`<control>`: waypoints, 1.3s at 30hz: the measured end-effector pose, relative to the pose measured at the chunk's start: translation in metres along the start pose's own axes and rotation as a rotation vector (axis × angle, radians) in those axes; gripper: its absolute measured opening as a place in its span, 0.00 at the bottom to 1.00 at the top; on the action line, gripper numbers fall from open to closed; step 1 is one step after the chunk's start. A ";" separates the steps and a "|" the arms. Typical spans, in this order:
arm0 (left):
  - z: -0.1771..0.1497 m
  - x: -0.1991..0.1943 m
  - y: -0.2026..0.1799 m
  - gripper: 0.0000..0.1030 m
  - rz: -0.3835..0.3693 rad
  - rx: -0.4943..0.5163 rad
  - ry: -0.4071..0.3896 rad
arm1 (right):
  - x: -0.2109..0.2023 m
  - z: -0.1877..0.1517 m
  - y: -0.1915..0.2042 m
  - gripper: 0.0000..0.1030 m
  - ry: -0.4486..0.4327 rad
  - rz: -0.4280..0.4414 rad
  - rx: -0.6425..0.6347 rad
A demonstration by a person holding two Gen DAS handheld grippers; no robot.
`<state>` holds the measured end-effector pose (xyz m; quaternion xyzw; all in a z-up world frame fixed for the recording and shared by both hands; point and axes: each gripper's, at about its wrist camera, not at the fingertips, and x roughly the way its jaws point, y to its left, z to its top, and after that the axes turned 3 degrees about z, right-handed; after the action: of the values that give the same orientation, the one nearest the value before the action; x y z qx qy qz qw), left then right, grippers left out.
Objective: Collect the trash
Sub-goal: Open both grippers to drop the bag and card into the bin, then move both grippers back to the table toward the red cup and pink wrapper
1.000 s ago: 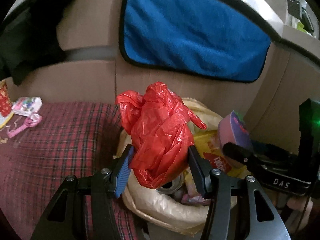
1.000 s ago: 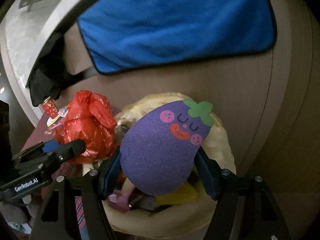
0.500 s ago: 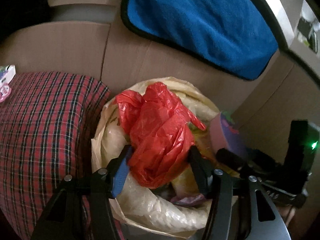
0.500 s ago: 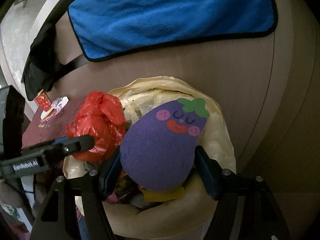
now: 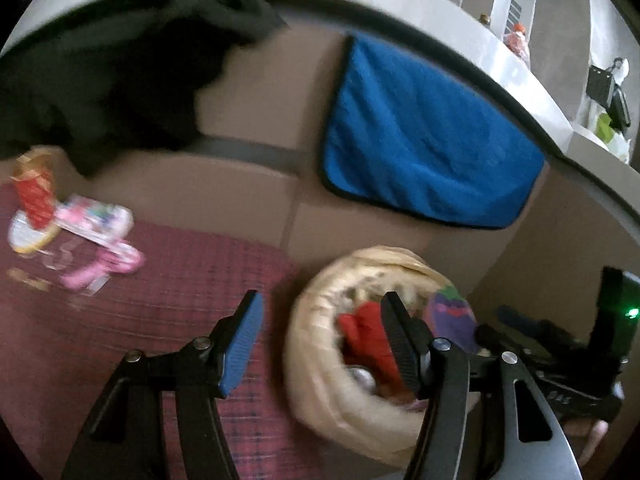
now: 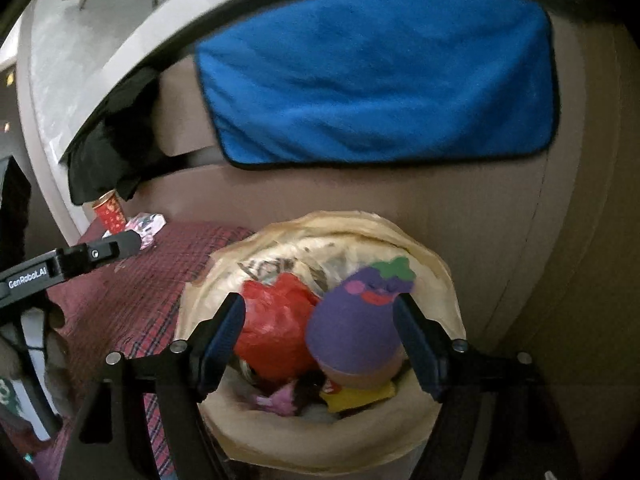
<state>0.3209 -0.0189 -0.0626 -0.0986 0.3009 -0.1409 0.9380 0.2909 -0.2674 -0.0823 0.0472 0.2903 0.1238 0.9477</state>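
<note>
Grippers, left (image 5: 322,338) and right (image 6: 320,334), just opened, empty; bin (image 6: 280,436) below; blue towel (image 6: 376,76) behind.

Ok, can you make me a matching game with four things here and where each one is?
Things:
1. crumpled red plastic bag
2. purple eggplant-shaped sponge
3. blue fleece cloth
4. pink toy scissors

Places:
A. hanging on the tan seat back
B. lying on the red plaid cushion
C. left side of the cream-lined trash bin
D. right side of the cream-lined trash bin

Pairs: 1-C, 2-D, 3-A, 4-B
</note>
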 end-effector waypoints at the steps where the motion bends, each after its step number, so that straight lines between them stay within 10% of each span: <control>1: 0.000 -0.011 0.008 0.60 0.020 0.004 -0.016 | -0.002 0.002 0.008 0.71 -0.007 0.001 -0.014; 22: 0.028 -0.145 0.202 0.60 0.255 -0.132 -0.186 | 0.019 0.065 0.232 0.71 -0.089 0.127 -0.244; 39: 0.040 -0.094 0.318 0.60 0.277 -0.319 -0.084 | 0.091 0.098 0.305 0.71 -0.065 0.184 -0.309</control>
<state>0.3372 0.3150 -0.0660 -0.2090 0.2909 0.0431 0.9326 0.3556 0.0491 -0.0012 -0.0686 0.2318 0.2514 0.9372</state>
